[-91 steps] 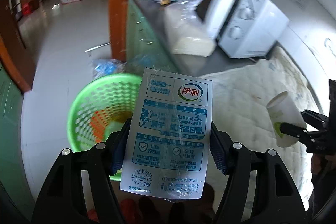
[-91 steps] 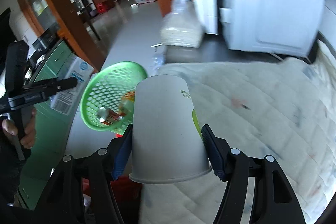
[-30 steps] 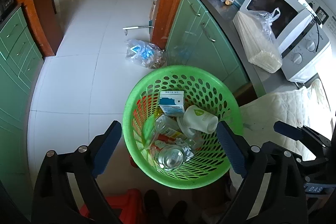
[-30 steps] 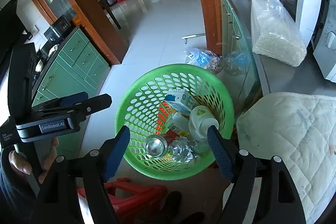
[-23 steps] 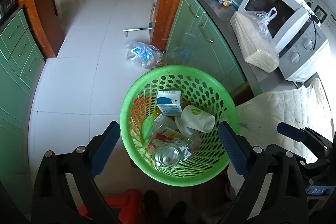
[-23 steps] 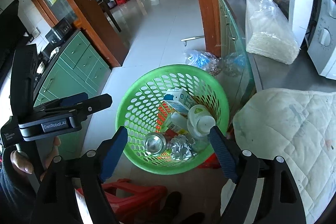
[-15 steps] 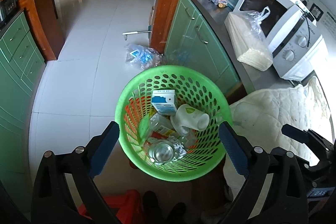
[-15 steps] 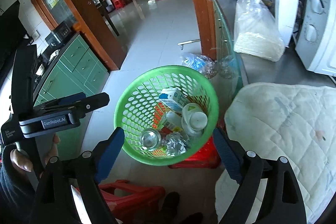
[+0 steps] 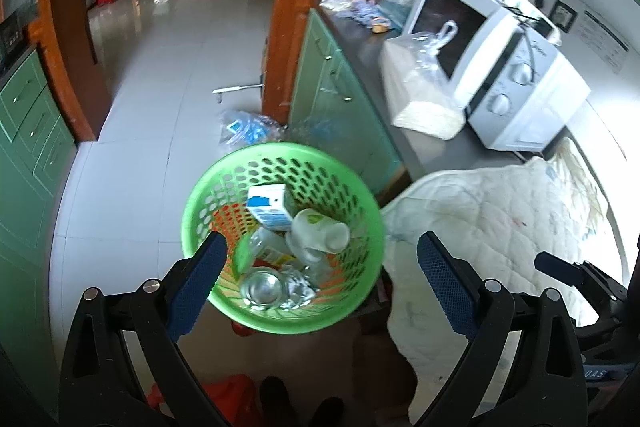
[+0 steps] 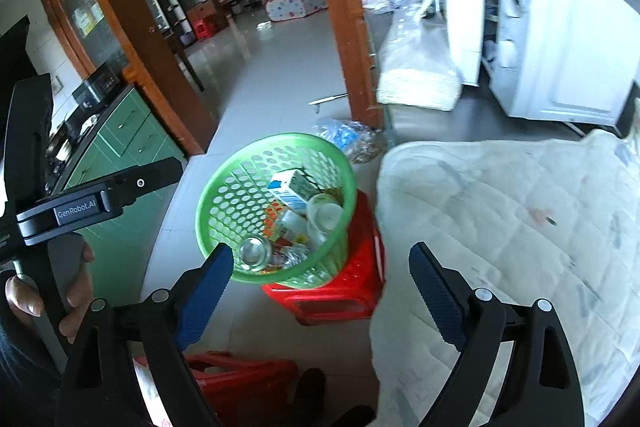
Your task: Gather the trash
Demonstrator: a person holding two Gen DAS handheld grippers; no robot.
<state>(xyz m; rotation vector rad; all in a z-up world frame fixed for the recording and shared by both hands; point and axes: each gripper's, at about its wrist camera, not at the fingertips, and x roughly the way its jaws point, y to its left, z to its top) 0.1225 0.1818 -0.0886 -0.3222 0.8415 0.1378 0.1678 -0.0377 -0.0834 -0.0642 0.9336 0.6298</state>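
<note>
Both hand-held grippers empty: left (image 9: pixel 318 277) spread wide, right (image 10: pixel 318 277) jaws opening, nothing btwn. Green basket (image 10: pixel 224 187) w/ carton (image 10: pixel 290 191), cup (image 10: pixel 325 215) & can (image 10: pixel 253 251) sits on red stool (image 10: pixel 352 291), beside quilted tabletop edge (image 10: pixel 380 179). Open floor (image 9: pixel 152 115) beyond.

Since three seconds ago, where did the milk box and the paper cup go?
Both were let go into the green basket. The milk carton left the left gripper; the paper cup left the right gripper. Both grippers are empty; the right one's jaws are opening wider. The microwave and quilted cloth stayed put.
</note>
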